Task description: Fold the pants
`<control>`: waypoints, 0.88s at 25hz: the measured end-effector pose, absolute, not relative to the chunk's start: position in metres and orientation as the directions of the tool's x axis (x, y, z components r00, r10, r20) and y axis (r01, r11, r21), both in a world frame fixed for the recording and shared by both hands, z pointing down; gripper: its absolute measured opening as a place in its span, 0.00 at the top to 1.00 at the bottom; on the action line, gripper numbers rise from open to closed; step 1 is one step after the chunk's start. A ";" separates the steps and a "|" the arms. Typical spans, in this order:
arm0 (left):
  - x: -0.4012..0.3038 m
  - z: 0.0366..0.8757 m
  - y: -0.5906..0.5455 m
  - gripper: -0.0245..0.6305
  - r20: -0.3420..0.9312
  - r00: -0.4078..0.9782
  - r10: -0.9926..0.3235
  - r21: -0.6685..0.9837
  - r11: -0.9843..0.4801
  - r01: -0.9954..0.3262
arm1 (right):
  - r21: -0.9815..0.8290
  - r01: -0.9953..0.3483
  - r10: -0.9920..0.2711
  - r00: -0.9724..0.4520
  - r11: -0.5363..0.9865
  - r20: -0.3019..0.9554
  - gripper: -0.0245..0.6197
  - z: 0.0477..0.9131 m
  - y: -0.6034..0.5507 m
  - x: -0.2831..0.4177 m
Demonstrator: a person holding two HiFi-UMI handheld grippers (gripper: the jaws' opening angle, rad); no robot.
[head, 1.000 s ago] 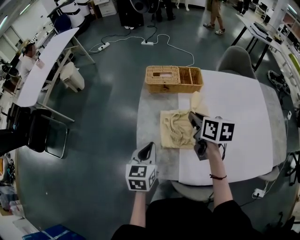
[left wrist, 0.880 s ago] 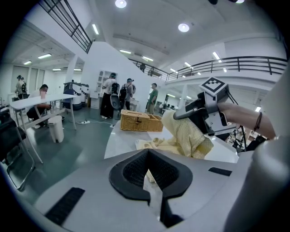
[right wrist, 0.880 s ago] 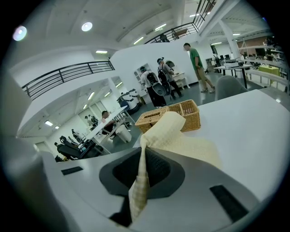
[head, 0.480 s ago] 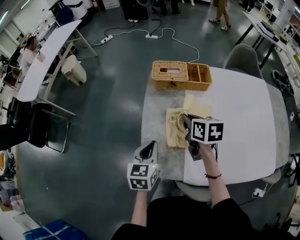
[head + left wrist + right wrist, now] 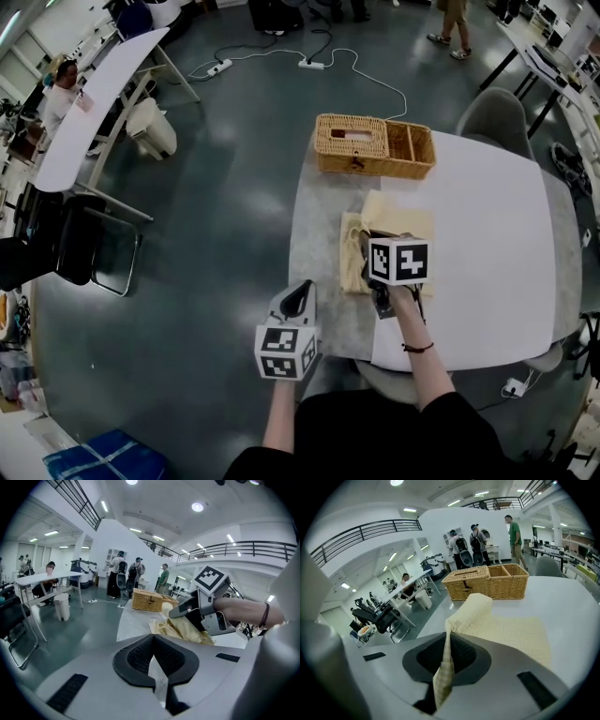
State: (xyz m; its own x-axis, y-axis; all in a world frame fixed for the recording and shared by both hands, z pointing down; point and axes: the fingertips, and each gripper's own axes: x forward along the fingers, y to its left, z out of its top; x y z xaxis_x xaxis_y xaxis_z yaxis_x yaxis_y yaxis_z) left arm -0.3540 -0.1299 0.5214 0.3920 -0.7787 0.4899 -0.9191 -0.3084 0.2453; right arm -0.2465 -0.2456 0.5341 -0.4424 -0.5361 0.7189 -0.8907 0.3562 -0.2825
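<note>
Pale yellow checked pants [image 5: 398, 217] lie on the table between the grey strip and the white cover. My right gripper [image 5: 373, 238] is low over them, shut on an edge of the cloth. In the right gripper view the pinched fabric [image 5: 443, 677] runs up between the pads, folds over and spreads out flat [image 5: 511, 632] beyond. My left gripper [image 5: 299, 292] hangs off the table's front left corner, shut, with nothing in it [image 5: 157, 677]. From the left gripper view I see the right gripper [image 5: 187, 611] holding the pants [image 5: 183, 630].
A two-part wicker basket [image 5: 375, 145] stands at the table's far edge, beyond the pants [image 5: 487, 581]. The white cover [image 5: 487, 244] spreads to the right. A grey chair [image 5: 487, 112] is at the far right corner. People and desks stand farther off.
My right gripper has come down and nearer with the pants' edge in it, laying the cloth lower over itself. The left gripper has hardly moved.
</note>
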 end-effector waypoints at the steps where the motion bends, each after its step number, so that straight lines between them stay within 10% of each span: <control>1: -0.356 0.522 -0.129 0.95 0.490 0.390 -0.780 0.247 -0.305 -0.920 | -0.275 -0.894 -0.534 -0.435 0.354 0.725 0.92 0.537 -0.246 -0.248; 22: -0.381 0.528 -0.123 0.95 0.493 0.379 -0.783 0.268 -0.278 -0.922 | -0.179 -0.955 -0.578 -0.287 0.238 0.764 0.91 0.564 -0.248 -0.264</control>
